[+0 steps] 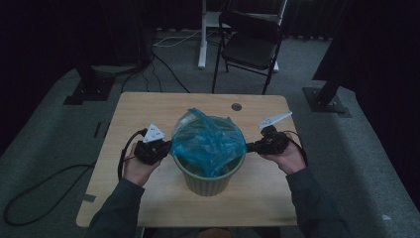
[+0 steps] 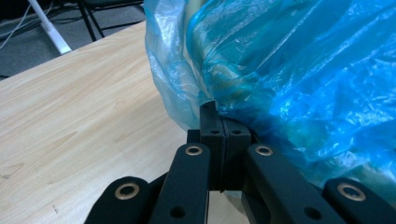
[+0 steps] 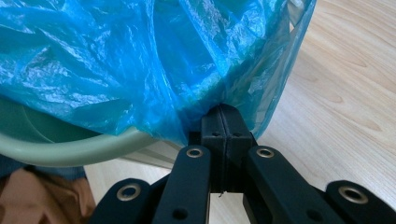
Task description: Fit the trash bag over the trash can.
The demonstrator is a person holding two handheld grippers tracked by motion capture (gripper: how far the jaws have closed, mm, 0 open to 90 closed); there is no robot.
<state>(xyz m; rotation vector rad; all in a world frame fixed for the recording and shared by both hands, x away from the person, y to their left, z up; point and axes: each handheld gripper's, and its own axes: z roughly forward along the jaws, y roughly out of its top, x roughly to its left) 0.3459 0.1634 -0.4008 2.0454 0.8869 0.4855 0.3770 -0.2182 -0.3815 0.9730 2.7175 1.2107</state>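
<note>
Your left gripper (image 1: 166, 147) and right gripper (image 1: 251, 147) each pinch the thin, crinkly blue plastic bag (image 1: 210, 139) at opposite sides, jaws clamped on its film; it drapes over the ribbed, round pale-green bin (image 1: 208, 181) mid-worktop (image 1: 148, 106), pale wood grain.

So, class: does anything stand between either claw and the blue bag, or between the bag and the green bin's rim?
Nothing visible does. The left claw and the right claw are each shut on the blue bag, whose film lies directly over the green bin's rim.
</note>
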